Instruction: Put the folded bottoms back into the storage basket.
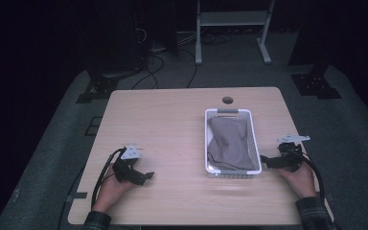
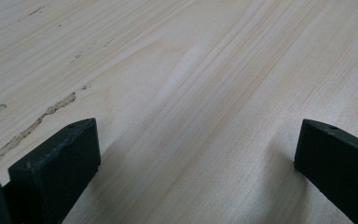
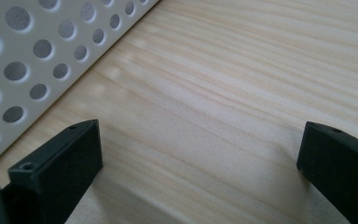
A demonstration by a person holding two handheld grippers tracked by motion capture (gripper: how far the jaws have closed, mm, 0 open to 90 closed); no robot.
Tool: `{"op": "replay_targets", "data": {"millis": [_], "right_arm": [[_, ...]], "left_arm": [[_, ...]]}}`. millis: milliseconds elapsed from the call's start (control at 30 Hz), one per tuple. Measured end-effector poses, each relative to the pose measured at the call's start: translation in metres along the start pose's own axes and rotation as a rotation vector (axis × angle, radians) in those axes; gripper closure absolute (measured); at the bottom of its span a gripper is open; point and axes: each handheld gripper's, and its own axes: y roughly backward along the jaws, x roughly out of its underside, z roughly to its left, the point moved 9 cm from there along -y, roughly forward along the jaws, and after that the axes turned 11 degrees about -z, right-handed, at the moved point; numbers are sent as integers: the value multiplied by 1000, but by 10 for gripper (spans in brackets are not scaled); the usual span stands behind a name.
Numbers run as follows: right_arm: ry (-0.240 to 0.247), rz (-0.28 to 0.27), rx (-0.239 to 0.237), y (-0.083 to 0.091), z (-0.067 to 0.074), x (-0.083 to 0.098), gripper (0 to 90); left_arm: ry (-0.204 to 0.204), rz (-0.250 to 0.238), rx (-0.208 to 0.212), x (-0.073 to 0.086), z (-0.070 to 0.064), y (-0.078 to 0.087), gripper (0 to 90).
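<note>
Where basket [image 1: 256, 143] walls rise — cloth [image 1: 230, 141] half-hidden.

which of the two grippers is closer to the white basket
The right gripper: it sits just beside the perforated side wall of the white basket, while the left gripper rests well off to the basket's other side.

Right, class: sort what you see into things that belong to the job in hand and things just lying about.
In the job: white basket; grey cloth inside it; right gripper beside it; left gripper, open.

Lying about: floor cables; white rack; black stand bases.
</note>
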Motion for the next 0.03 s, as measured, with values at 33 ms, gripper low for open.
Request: {"op": "replay_targets", "data": {"millis": [33], "right_arm": [[-1,0,2,0,0,0,0]], "left_arm": [[0,0,0,0,0,0,0]]}}
